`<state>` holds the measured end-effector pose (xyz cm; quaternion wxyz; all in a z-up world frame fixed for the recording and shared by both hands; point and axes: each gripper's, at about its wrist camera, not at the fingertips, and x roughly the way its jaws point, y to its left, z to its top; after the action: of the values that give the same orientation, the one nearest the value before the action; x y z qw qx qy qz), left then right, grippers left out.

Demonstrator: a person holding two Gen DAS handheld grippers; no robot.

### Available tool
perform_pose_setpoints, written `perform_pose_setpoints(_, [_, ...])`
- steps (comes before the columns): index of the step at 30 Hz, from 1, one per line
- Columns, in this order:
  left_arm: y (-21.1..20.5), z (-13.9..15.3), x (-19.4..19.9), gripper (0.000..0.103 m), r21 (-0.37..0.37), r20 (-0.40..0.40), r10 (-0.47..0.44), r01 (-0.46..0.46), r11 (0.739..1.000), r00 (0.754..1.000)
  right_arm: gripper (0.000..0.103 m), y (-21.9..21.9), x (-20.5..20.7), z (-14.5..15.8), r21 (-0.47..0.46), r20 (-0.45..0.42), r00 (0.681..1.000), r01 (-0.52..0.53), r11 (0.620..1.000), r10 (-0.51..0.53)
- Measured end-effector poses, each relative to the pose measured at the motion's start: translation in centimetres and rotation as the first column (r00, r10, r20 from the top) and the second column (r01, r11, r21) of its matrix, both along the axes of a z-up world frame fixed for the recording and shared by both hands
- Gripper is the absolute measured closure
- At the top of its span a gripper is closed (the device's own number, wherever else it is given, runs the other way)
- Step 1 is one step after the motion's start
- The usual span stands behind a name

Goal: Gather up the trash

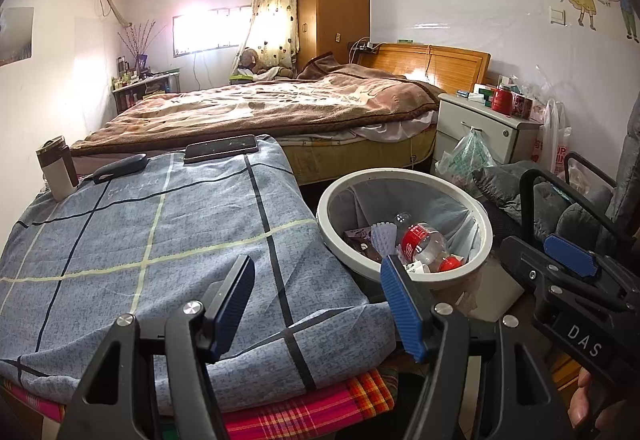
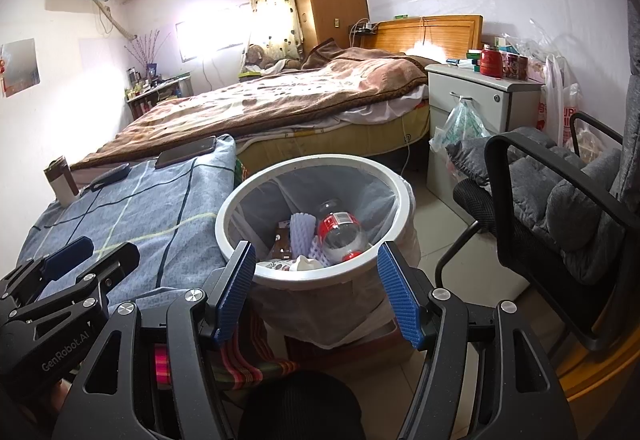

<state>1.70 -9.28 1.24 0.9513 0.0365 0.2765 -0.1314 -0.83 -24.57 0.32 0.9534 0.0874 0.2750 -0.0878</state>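
Blue-padded fingers of the left gripper [image 1: 318,282] and right gripper [image 2: 316,268] gape wide and empty over a cloth-covered worktop [image 1: 160,240] and a white-rimmed trash bin [image 2: 240,199] beside it. Inside the lined bin lie a red-labelled plastic bottle [image 2: 342,232], foam netting [image 2: 302,230] and wrappers. Farther back, a phone [image 1: 220,148] rests on the worktop's far edge before the bed [image 1: 260,103].

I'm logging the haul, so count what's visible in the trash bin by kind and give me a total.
Going by the right wrist view into the trash bin; anything buried underneath is hidden.
Plastic bottle: 1
Purple foam sleeve: 1
Brown wrapper: 1
White crumpled scrap: 1
Total visible: 4
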Motion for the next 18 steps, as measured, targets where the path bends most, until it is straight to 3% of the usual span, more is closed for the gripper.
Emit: perform_pose_setpoints(18, [0.01, 0.01, 0.02, 0.035, 0.001, -0.001, 0.000, 0.000, 1.000, 1.000, 0.038, 0.04, -0.08, 0.09, -0.001, -0.004, 1.000, 0.000, 1.000, 0.000])
